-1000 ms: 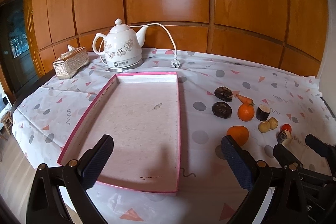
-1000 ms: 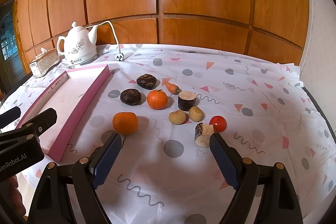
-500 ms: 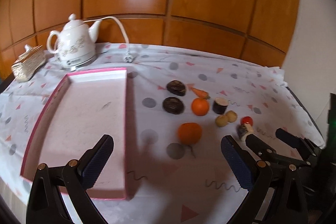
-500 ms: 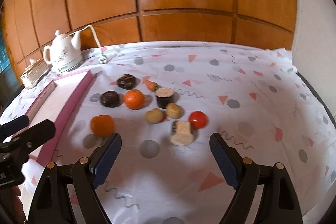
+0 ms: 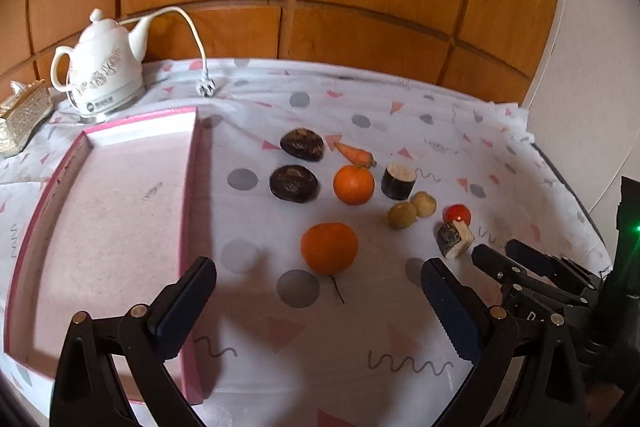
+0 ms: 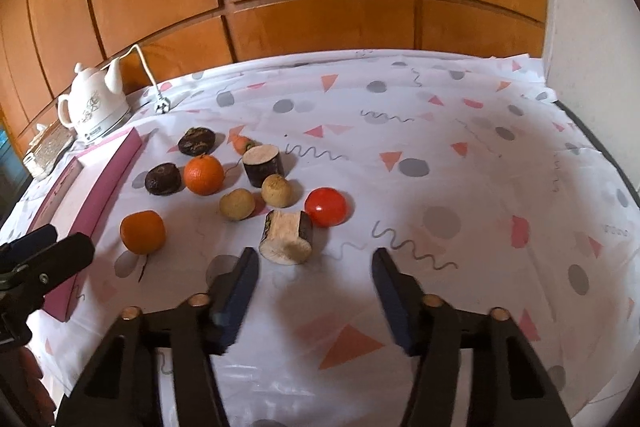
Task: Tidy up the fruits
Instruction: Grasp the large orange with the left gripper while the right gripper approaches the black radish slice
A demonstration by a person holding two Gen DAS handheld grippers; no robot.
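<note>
**Tray empty, all produce on the cloth: sorting not yet begun**

Setting: a table under a white cloth (image 6: 460, 131) printed with dots and triangles, wood panelling behind.

Nearest you, the left gripper (image 5: 320, 301) has its jaws spread wide with nothing between them; it is aimed over the cloth just short of the near orange (image 5: 329, 247). Your right gripper (image 6: 314, 285) has its jaws closing on empty air; the cut brown-skinned piece (image 6: 286, 235) lies just ahead of its fingertips, untouched.

Next out, the loose cluster: red tomato (image 6: 325, 206), two tan round pieces (image 6: 256, 197), a second orange (image 6: 203, 174), a dark cut stub (image 6: 264, 165), two dark brown lumps (image 5: 298, 165), and a small carrot (image 5: 355, 155). All sit on the cloth, apart from the tray.

To the left, the pink-rimmed tray (image 5: 192, 187) holds nothing.

Farthest: a white kettle (image 5: 105, 75) and a tissue box (image 5: 22, 115).

Judgement: nothing is placed yet; every item remains to be moved.
</note>
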